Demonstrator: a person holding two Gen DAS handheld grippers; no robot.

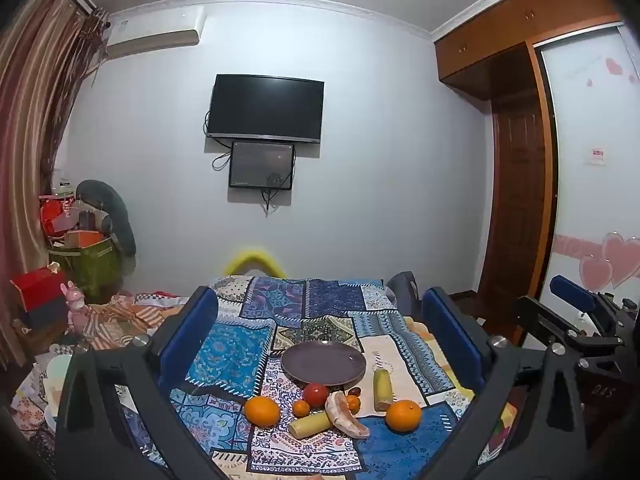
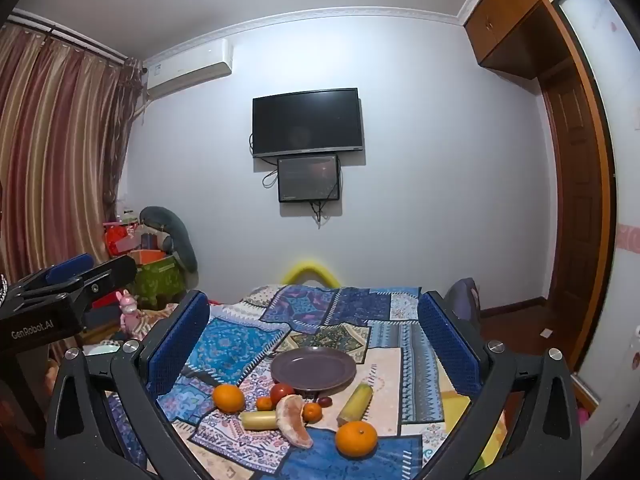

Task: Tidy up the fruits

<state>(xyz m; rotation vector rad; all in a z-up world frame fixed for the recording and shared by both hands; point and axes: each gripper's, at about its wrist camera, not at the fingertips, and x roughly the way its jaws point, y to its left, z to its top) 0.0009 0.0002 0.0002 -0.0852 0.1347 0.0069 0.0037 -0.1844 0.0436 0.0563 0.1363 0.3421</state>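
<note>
Both grippers, left gripper (image 1: 320, 344) and right gripper (image 2: 314, 340), are hovering with fingers spread wide, fruits clustering at the empty plate's (image 2: 313, 368) six o'clock, so approaching the nearest orange (image 2: 356, 438) squarely seems wisest.

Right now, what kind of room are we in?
Probably a bedroom at home. A TV hangs on the wall, an air conditioner sits near the striped curtains, and wooden wardrobe cabinets fill one side. The fruit and plate sit on a patchwork cloth.
</note>
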